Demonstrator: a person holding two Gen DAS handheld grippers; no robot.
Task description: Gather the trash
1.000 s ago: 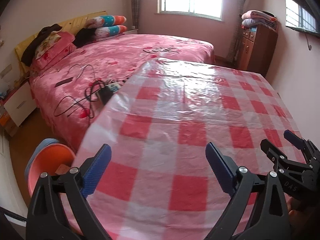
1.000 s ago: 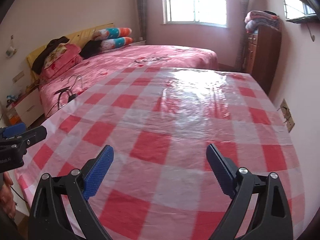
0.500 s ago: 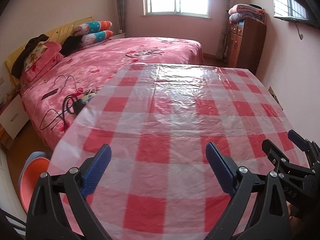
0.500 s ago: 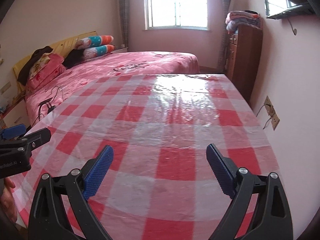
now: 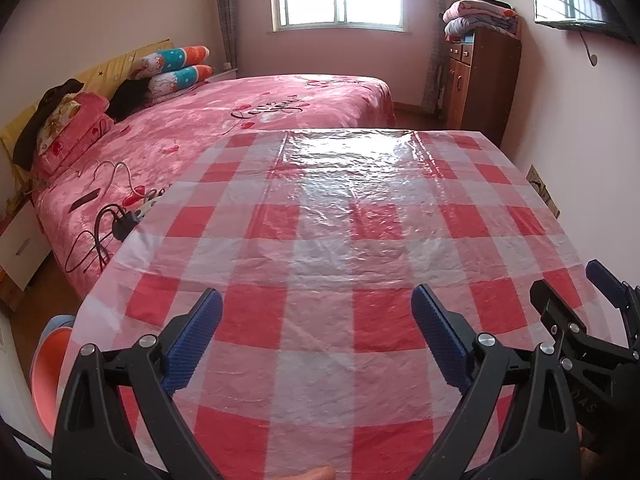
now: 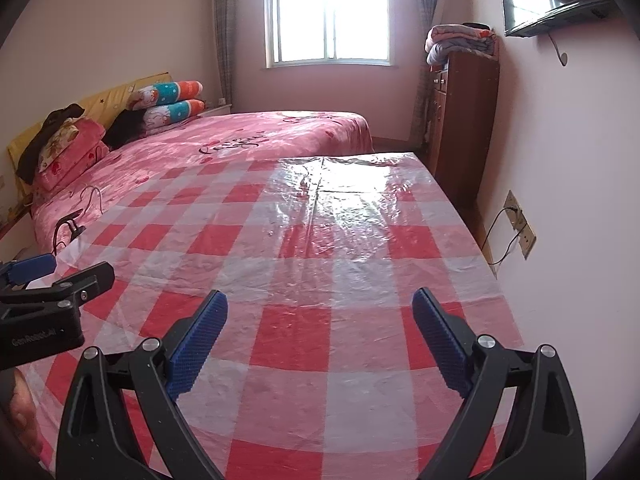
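No piece of trash shows in either view. A table with a red-and-white checked plastic cloth [image 5: 328, 240] [image 6: 320, 264] fills both views, and nothing lies on it. My left gripper [image 5: 316, 312] hovers over the near edge, open, with nothing between its blue pads. My right gripper [image 6: 320, 312] hovers over the same edge further right, also open and empty. Each gripper shows in the other's view: the right gripper [image 5: 576, 292] at the right edge, the left gripper [image 6: 60, 272] at the left edge.
A bed with a pink cover [image 5: 224, 120] stands left of the table, with cables and a power strip [image 5: 120, 216] on it. An orange stool or basin [image 5: 48, 364] sits on the floor at the lower left. A brown cabinet [image 5: 480, 80] and a wall socket [image 6: 520, 228] are on the right.
Both views have swung and pulled back, so more of the table's far end and the right wall show. Both grippers stay open and empty.
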